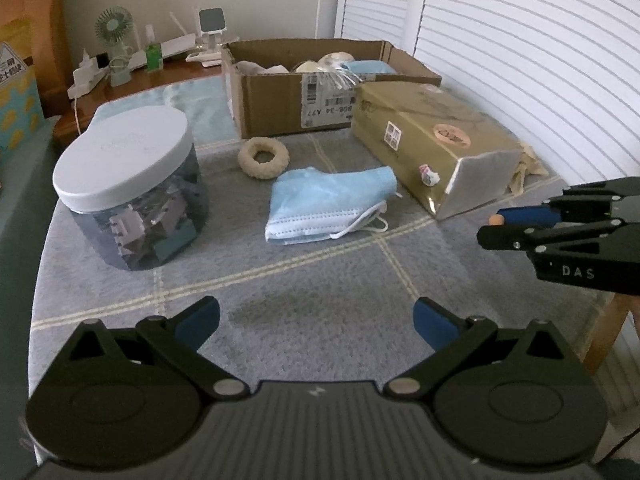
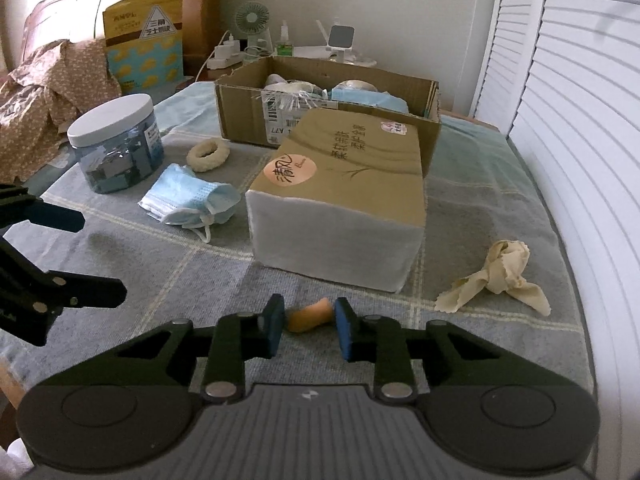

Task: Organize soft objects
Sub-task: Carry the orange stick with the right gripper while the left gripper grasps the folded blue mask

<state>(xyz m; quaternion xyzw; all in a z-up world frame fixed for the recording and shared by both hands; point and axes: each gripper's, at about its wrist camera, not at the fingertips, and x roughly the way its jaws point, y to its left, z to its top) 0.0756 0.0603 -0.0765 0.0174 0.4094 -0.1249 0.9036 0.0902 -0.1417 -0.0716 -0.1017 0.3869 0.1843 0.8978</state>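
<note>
R claw (image 2: 307, 330) clenched on orange earplug (image 2: 310, 319); L claw (image 1: 316, 322) released, nothing betw pads

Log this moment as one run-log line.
right gripper: shut on orange foam piece | left gripper: open, empty | face mask, cream ring, cloth: on blanket | cardboard box: part-filled

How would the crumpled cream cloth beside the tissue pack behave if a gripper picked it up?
The cream cloth looks thin and creased, with loose corners, so it would probably hang floppy and drape. It seems light for its size, lying in a loose bunch on the checked cover. Being flat-edged and crumpled, it is unlikely to roll or tip.
</note>
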